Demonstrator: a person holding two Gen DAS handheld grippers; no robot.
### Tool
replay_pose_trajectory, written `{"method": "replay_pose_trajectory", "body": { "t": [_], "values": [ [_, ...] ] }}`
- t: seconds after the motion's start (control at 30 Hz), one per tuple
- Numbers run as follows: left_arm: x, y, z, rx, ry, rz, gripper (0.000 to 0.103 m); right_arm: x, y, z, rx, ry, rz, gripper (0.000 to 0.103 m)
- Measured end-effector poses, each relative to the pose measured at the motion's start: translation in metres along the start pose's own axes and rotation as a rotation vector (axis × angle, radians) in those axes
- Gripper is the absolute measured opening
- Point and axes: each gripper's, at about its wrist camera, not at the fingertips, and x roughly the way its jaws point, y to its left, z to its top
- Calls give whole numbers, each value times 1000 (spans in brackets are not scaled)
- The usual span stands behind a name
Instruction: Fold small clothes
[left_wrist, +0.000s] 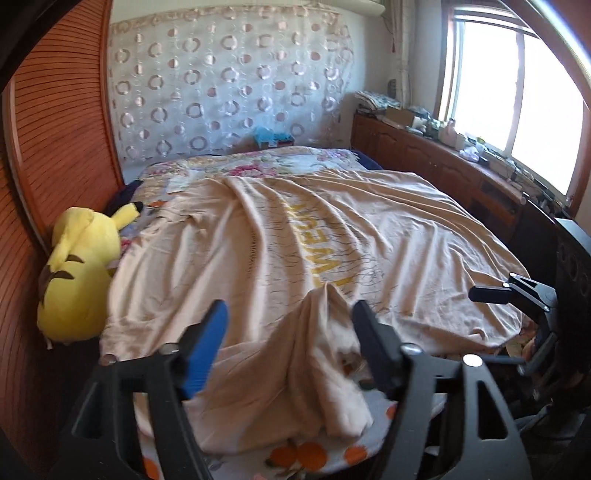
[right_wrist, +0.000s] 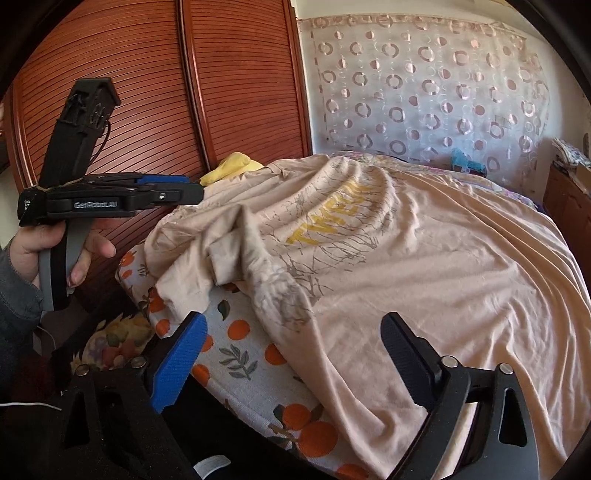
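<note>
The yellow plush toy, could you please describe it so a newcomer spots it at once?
Start at the reddish slatted wardrobe doors along the bed's left side. Lying against them, beside the peach T-shirt, is the yellow plush toy: the only bright yellow thing, with black-tipped ears.

Bright daylight from an overexposed, arched wooden-framed window (left_wrist: 517, 103); fisheye bending with dark corners; slight blur on near cloth.

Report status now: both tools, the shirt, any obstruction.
Left tool open, right tool open, nothing gripped. Peach shirt spread, near corner bunched. Yellow plush beside shirt.
</note>
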Motion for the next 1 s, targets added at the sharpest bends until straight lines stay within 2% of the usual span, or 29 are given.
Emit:
{"method": "replay_pose_trajectory", "body": {
  "t": [0.07, 0.17, 0.3, 0.37, 0.57, 0.63, 0.7, 0.8, 0.9, 1.0],
  "values": [
    [-10, 9, -9, -16, -4, 28, 73, 4, 3, 4, -17, 0, 30, 82],
    [-14, 20, -30, -48, 34, 40, 73, 15, 9, 11, -34, 13, 90, 72],
    [-14, 33, -63, -62, 81, 135, 73, 40, 18, 19, -32, 65, 194, 59],
    [-16, 44, -74, -99, 89, 136, 73, 56, 28, 20, -46, 100, 236, 55],
    [-33, 73, -88, -190, 49, 179, 73, 102, 55, 19, -92, 202, 298, 44],
    [-39, 82, -90, -209, 33, 191, 73, 117, 59, 21, -102, 231, 290, 37],
    [-42, 87, -91, -219, 24, 201, 73, 124, 65, 26, -113, 239, 300, 13],
    [-44, 94, -93, -228, 16, 212, 73, 123, 74, 43, -146, 212, 340, 6],
    [-45, 99, -96, -246, 6, 226, 73, 102, 82, 73, -198, 128, 377, 4],
    [-47, 103, -97, -272, -9, 231, 73, 94, 87, 107, -260, 48, 330, 4]
  ]
}}
